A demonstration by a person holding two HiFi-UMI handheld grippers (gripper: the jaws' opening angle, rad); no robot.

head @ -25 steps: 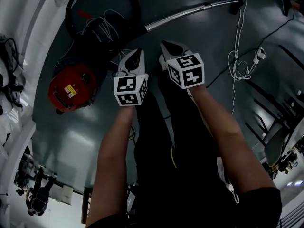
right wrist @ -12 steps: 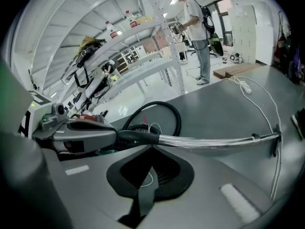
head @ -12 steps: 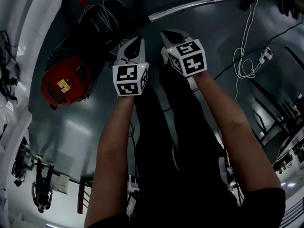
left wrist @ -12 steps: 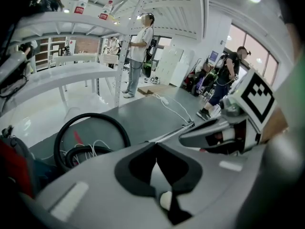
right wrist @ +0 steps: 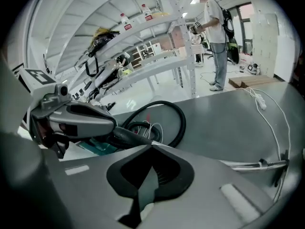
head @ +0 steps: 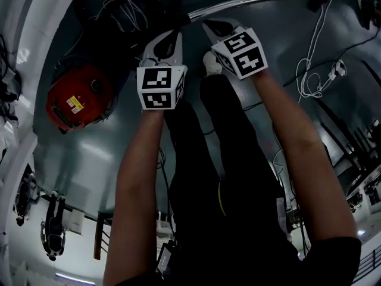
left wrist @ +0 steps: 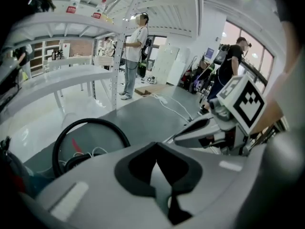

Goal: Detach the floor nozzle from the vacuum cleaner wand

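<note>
The silver vacuum wand (head: 244,3) lies on the dark floor and runs from the black hose handle (head: 178,19) at top centre to the dark floor nozzle (head: 315,5) at top right. The red vacuum body (head: 77,97) sits at the left. My left gripper (head: 174,36) is shut and empty, its tips just short of the hose handle. My right gripper (head: 209,24) is also shut and empty, its tips close by the wand's near end. In the right gripper view the wand (right wrist: 252,164) ends at the nozzle (right wrist: 282,168), with the left gripper (right wrist: 71,118) alongside.
The black hose (head: 119,5) coils with white wires behind the red body. A white cable (head: 312,70) trails across the floor at the right. White shelving (left wrist: 71,75) and standing people (left wrist: 136,51) are farther off. The person's dark legs (head: 202,159) fill the middle.
Both grippers have sunk toward the floor and now reach the hose handle and the wand's near end. The right gripper has rolled. Both have stayed shut.
</note>
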